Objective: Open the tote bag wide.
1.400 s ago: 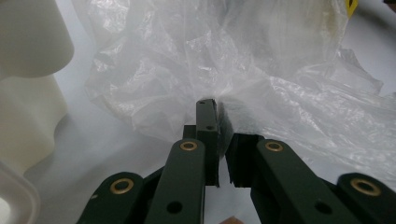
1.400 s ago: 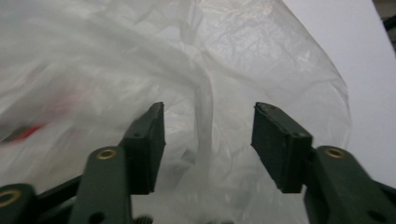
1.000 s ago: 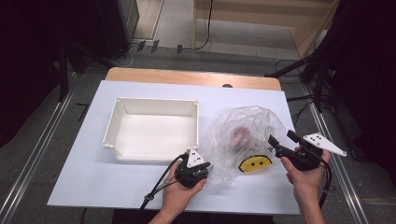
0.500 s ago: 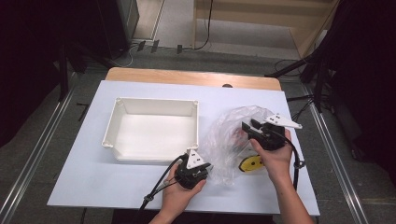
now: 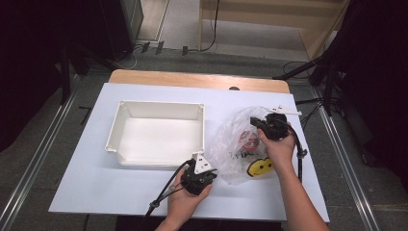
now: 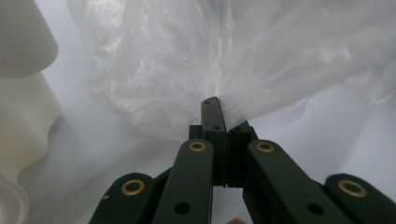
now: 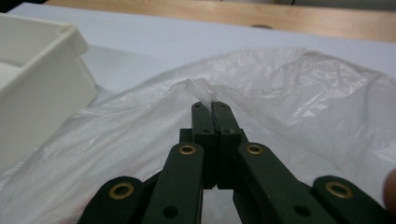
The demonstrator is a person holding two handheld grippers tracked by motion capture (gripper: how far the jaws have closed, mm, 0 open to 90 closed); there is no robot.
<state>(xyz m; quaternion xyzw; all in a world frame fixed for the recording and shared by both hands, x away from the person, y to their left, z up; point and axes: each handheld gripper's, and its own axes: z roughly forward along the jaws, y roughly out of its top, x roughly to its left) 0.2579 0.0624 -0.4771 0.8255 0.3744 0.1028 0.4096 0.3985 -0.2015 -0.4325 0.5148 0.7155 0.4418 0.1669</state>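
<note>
Both tongs pinch the plastic bag (image 5: 235, 144): my left tongs (image 6: 219, 109) grip its near edge, my right tongs (image 7: 208, 105), jaws just closed, nip a fold on top. It lies on the bench (image 5: 96, 183) beside the white tray (image 5: 159, 134).

No text or label legible — none anywhere.

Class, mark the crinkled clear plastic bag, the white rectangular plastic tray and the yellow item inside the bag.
Clear plastic bag (image 5: 230, 144), high view, left side.
White tray (image 5: 161, 109), high view, far wall.
Yellow item (image 5: 260, 166), high view, centre.
</note>
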